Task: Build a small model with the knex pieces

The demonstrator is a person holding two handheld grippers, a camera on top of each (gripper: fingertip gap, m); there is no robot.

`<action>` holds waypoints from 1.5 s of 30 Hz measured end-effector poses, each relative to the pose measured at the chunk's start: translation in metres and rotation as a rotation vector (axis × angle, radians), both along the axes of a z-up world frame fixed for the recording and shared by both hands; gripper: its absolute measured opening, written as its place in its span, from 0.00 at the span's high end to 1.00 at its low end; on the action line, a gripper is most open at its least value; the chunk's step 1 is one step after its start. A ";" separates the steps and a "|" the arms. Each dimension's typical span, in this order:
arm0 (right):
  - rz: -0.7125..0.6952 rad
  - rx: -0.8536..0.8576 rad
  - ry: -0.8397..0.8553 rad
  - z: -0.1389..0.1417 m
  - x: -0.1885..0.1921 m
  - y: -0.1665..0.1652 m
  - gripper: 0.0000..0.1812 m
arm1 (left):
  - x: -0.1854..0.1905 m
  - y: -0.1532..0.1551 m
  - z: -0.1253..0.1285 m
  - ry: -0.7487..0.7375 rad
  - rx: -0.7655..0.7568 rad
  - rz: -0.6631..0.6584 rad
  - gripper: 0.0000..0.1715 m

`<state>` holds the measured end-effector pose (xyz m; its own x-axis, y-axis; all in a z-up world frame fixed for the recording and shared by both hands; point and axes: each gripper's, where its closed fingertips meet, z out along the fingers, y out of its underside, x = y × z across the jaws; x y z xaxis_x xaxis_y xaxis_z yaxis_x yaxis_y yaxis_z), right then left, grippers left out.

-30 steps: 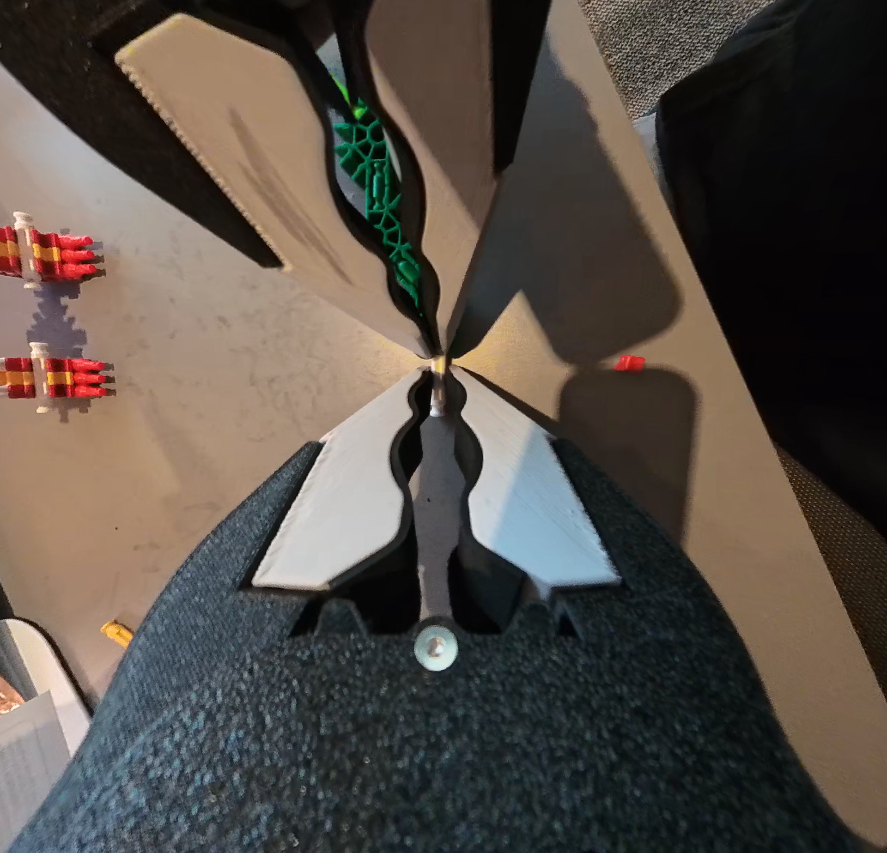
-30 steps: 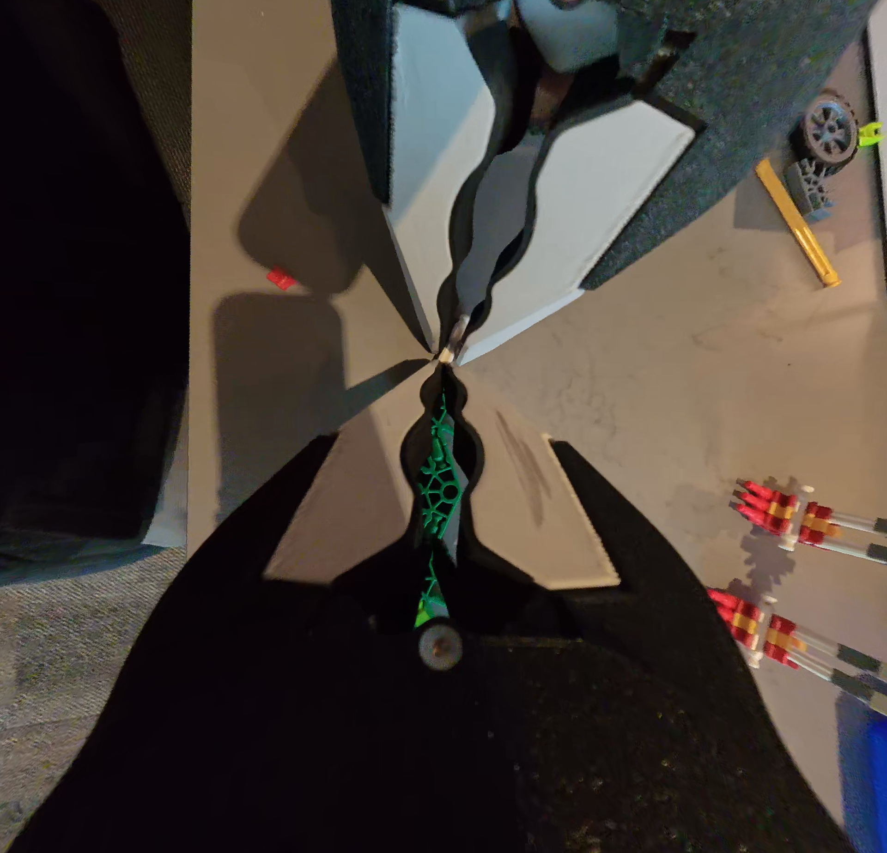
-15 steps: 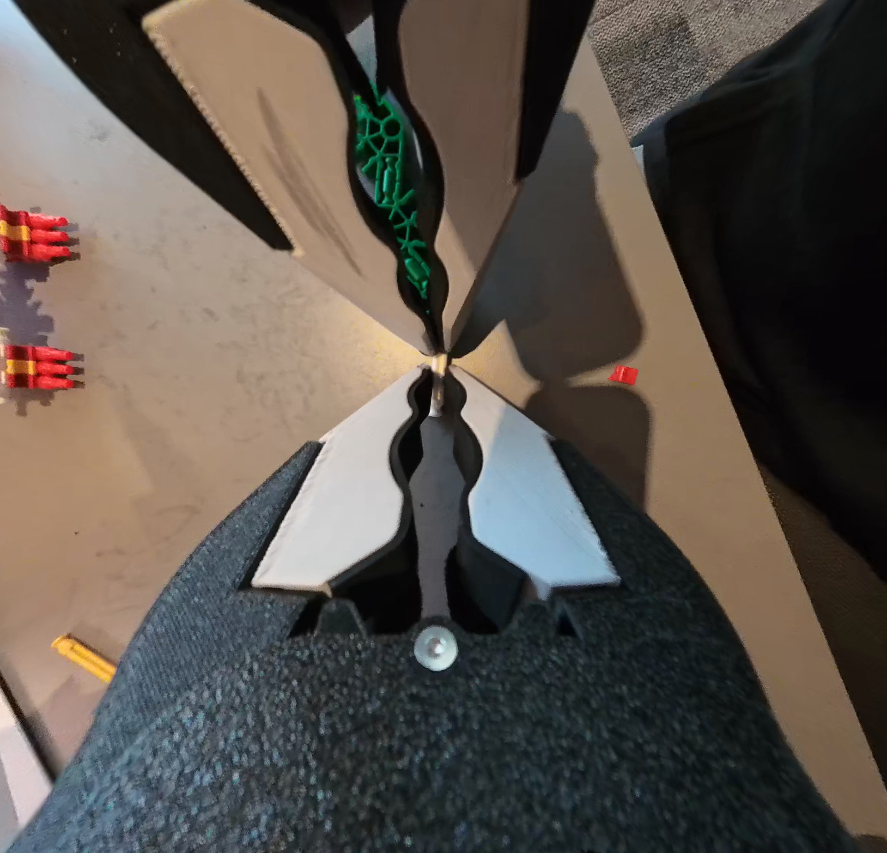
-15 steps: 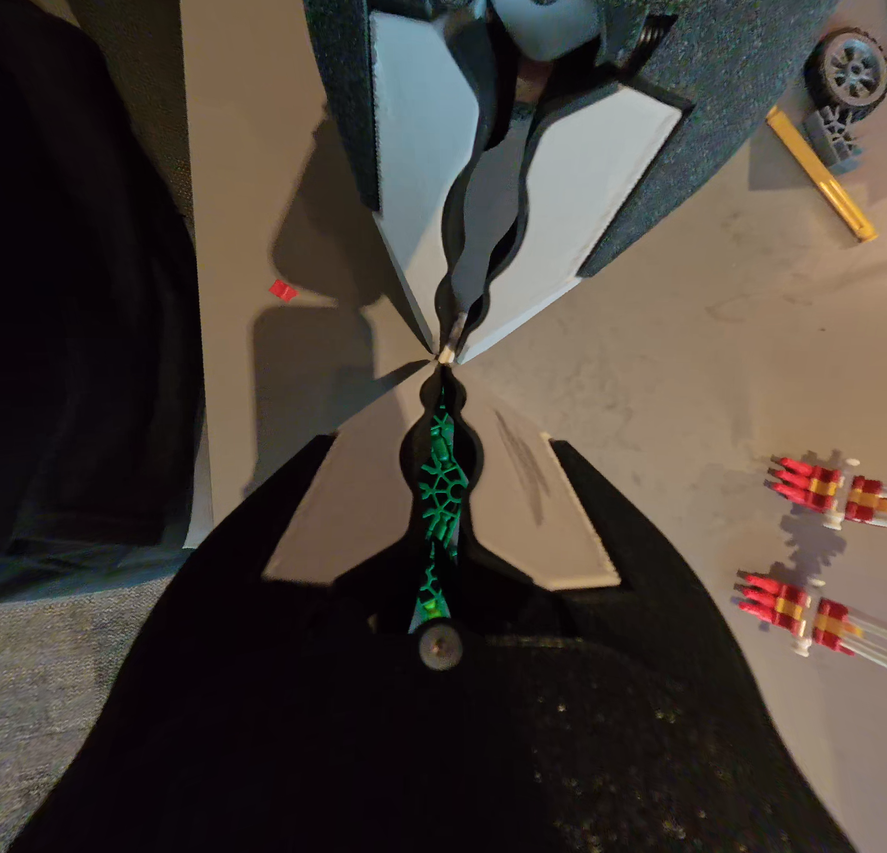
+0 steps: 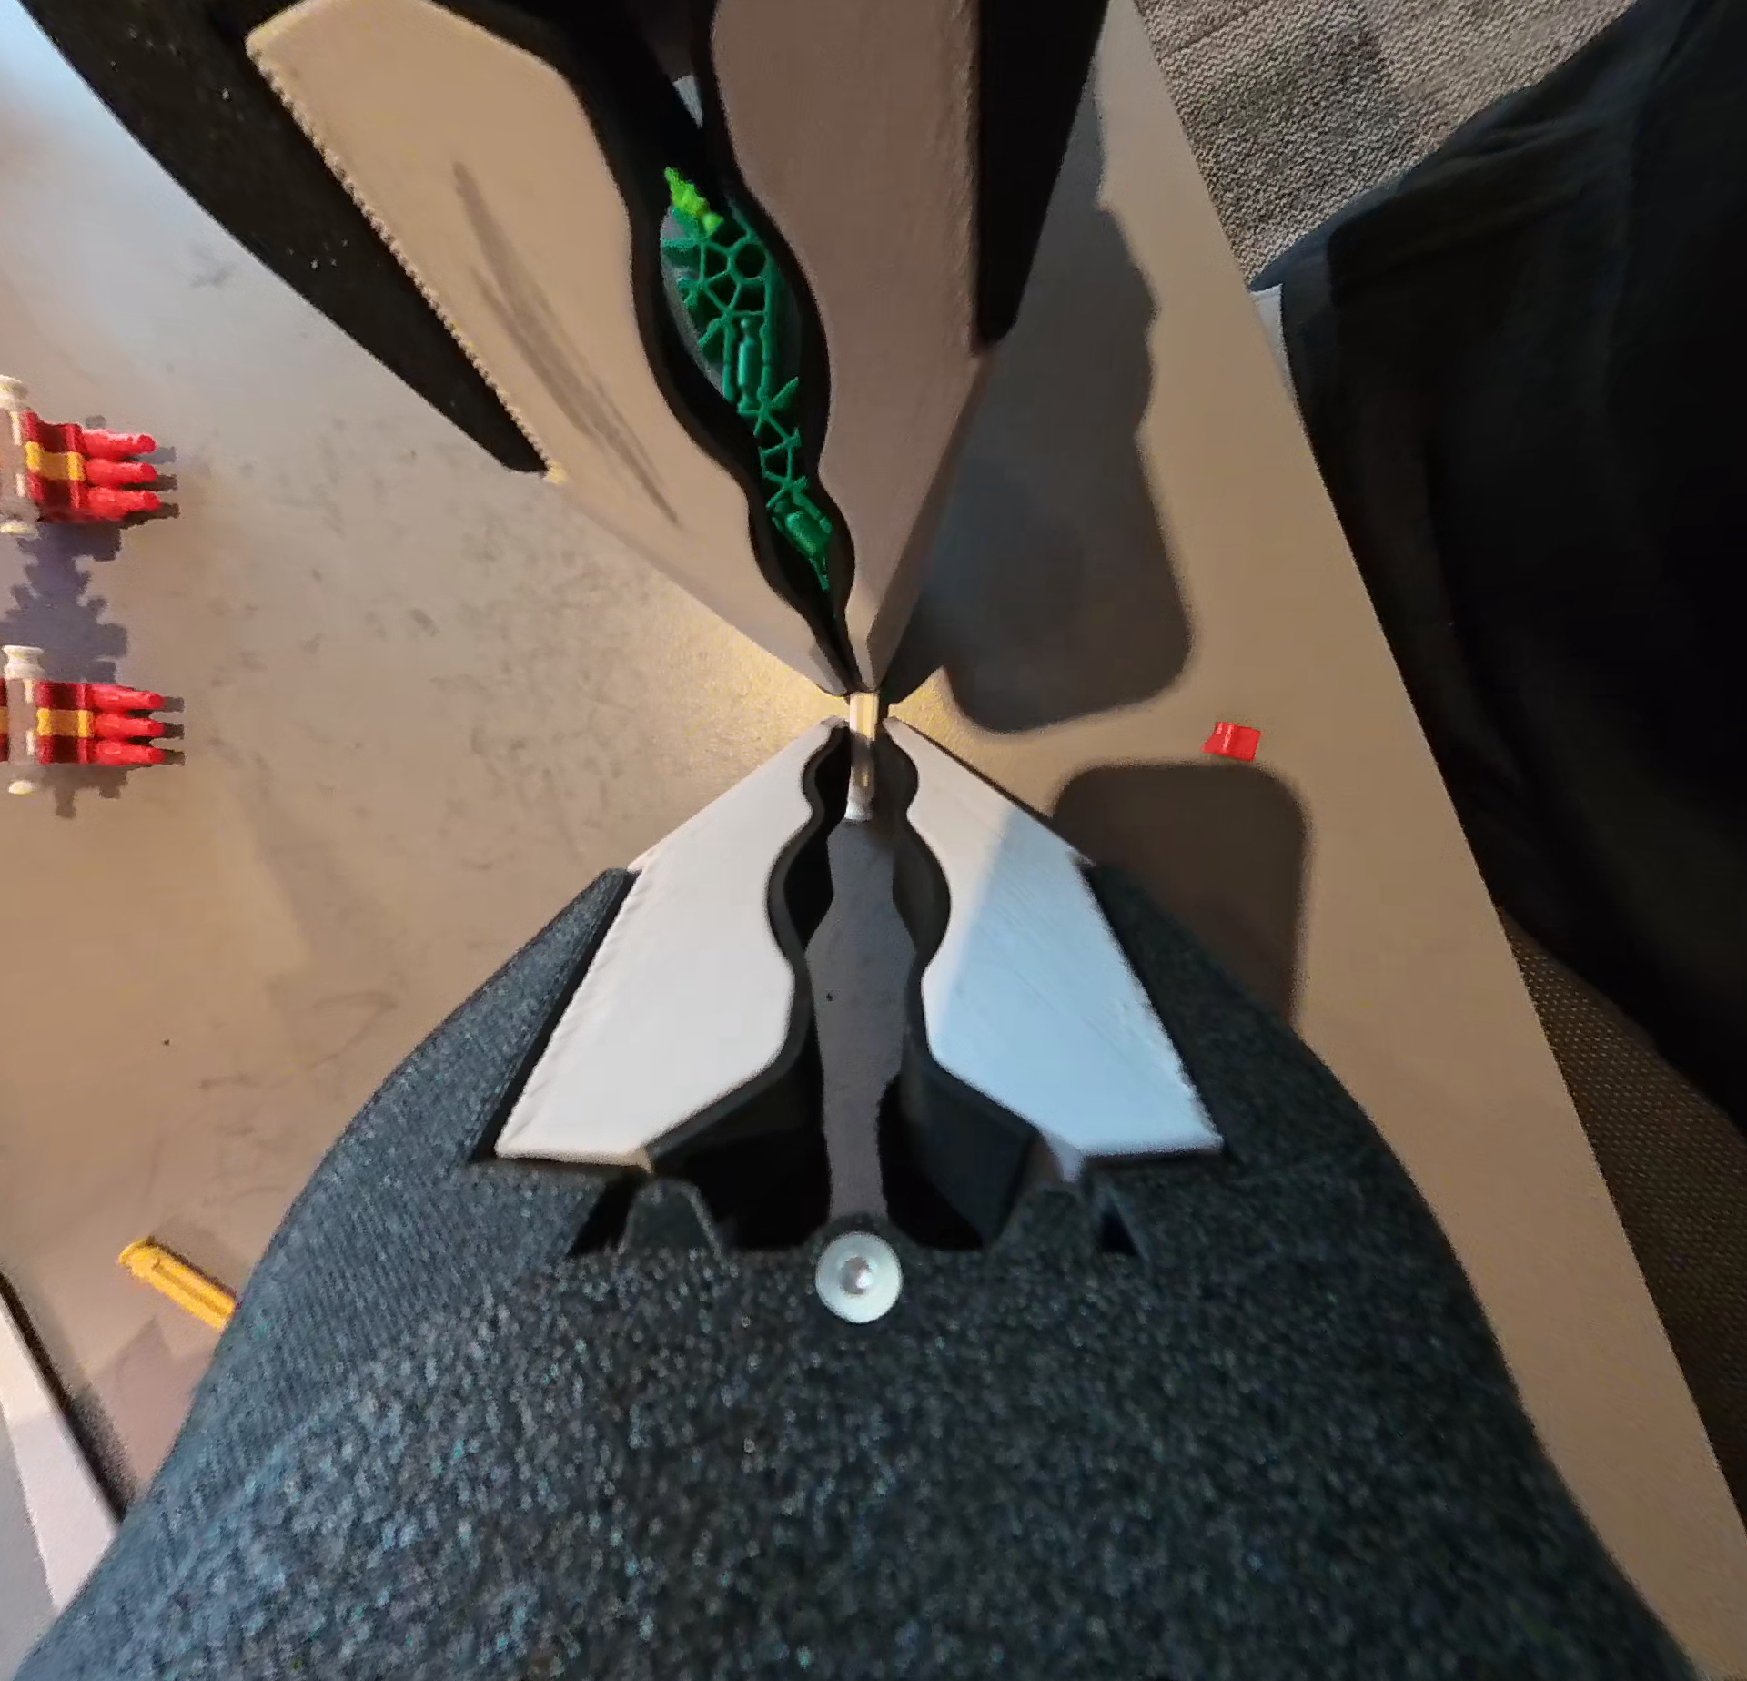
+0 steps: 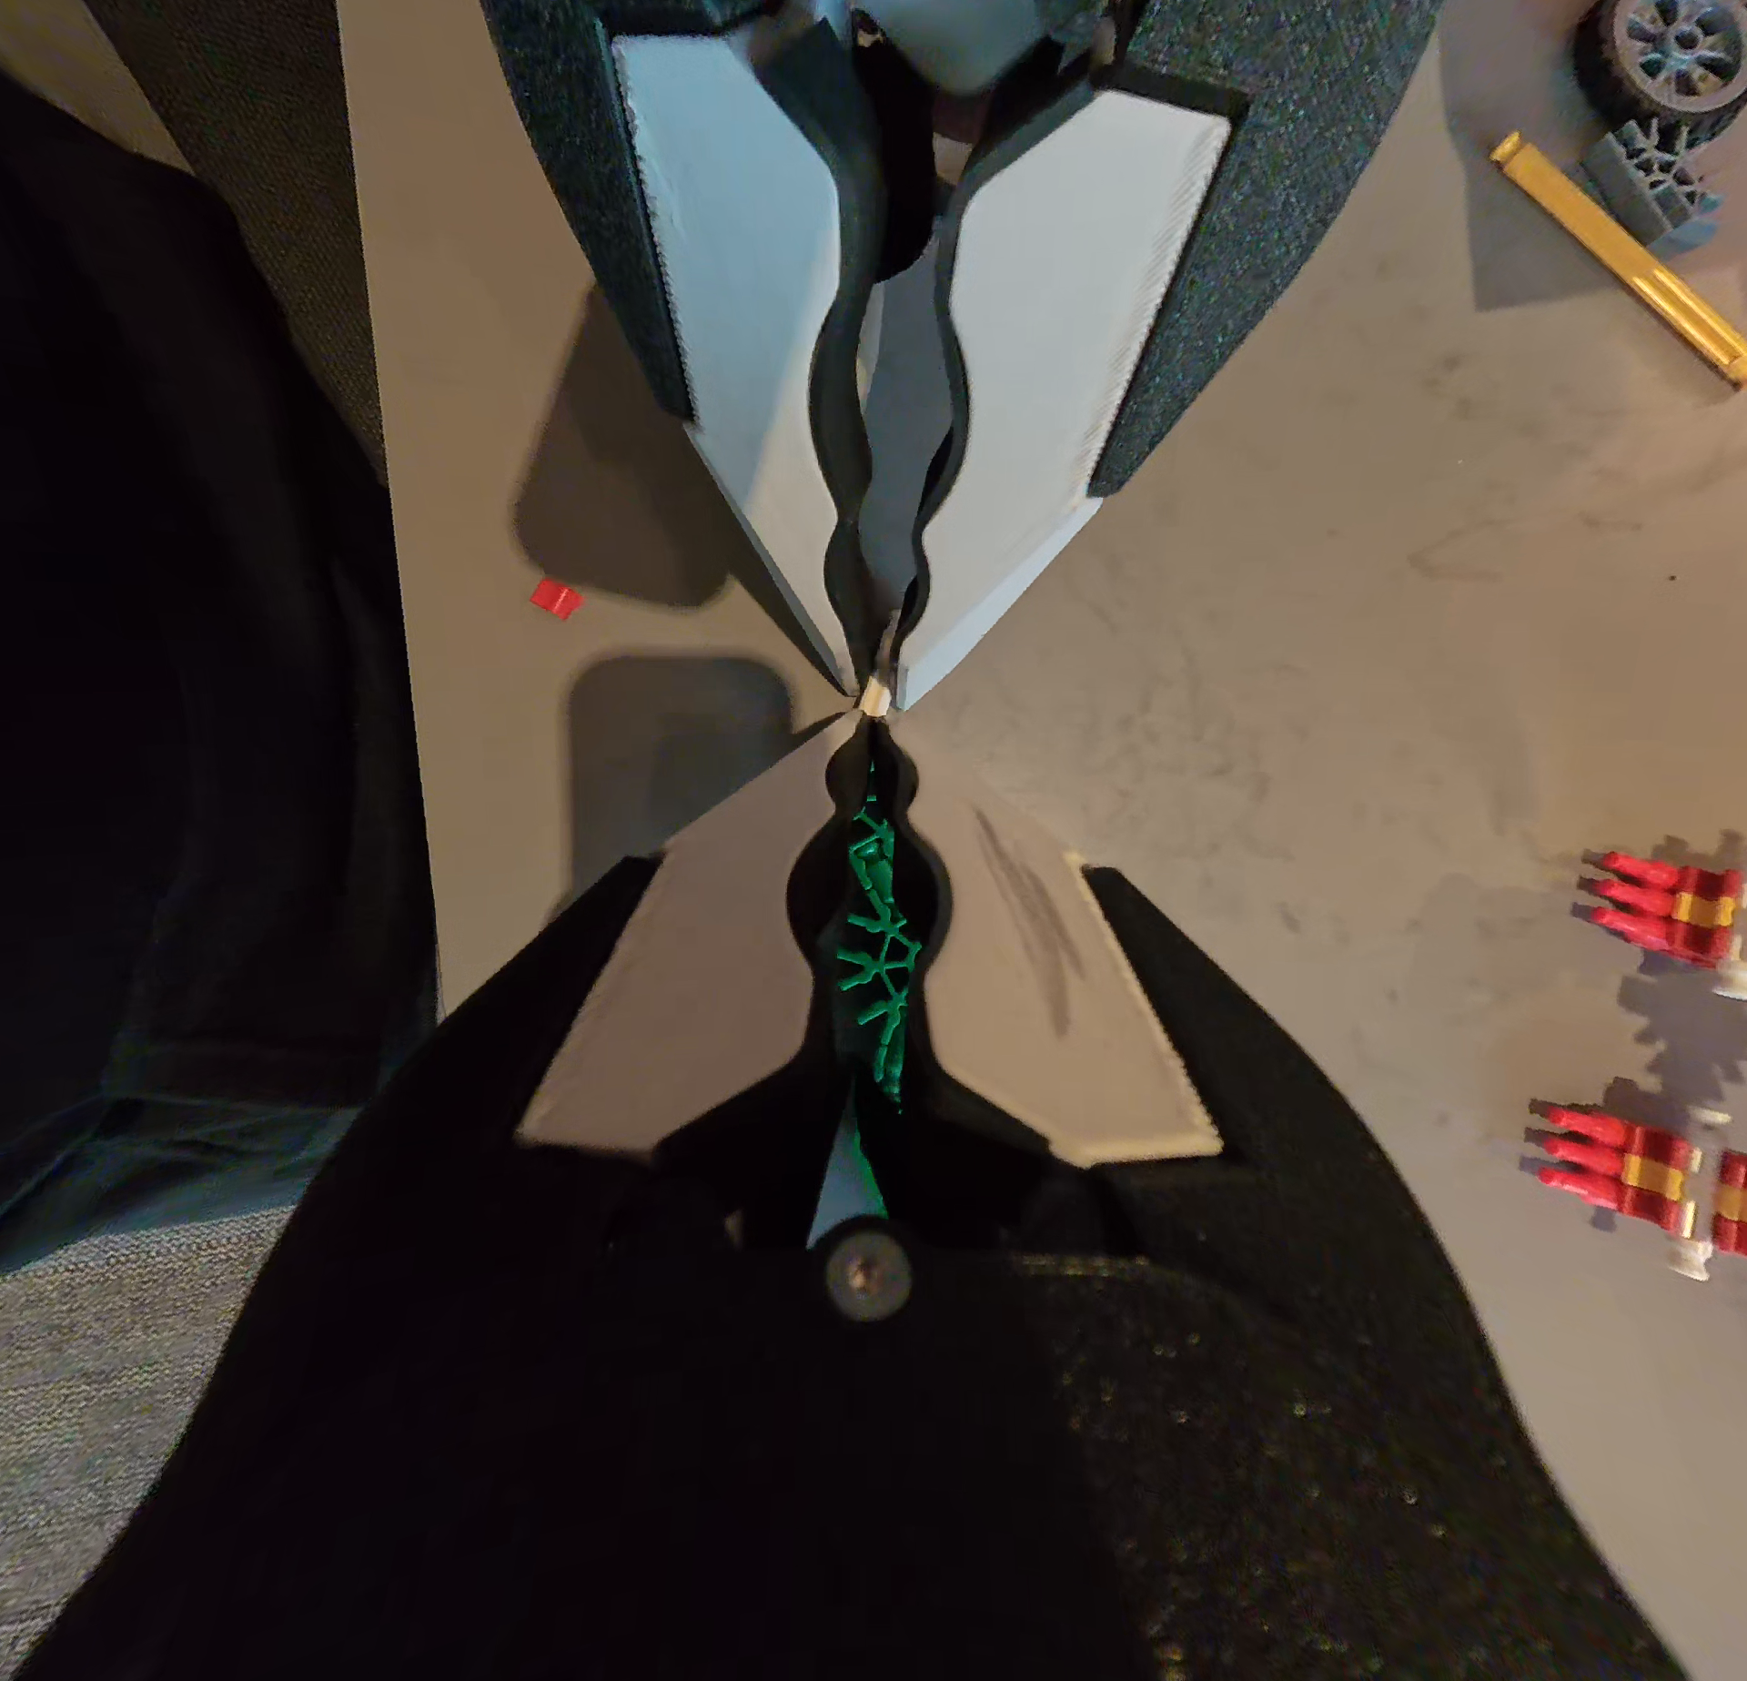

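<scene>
Below the fingers runs a matte grey tabletop (image 5: 397, 879) whose long edge passes close beside both pairs of tips, a small red plastic clip (image 5: 1231, 740) lying just inside it, so open room lies on the far side toward the red-and-yellow rod bundles (image 5: 90, 726). The right gripper (image 6: 868, 733) is clenched on a green lattice plastic connector (image 6: 879, 964), light, stiff and probably brittle. The left gripper (image 5: 862, 737), tip to tip with it, pinches a short white plastic rod (image 5: 862, 766), slick and best held near its end.

Likely an office or lab: grey desk (image 6: 1323, 595) with toy parts, carpet floor (image 5: 1323, 75) beneath.
</scene>
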<state>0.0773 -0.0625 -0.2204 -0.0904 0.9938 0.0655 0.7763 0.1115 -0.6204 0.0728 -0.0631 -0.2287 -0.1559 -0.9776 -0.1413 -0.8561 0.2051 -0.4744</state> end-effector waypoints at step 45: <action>-0.126 -0.027 0.094 0.006 0.020 0.000 0.96 | 0.000 0.005 0.018 -0.076 0.080 0.016 0.97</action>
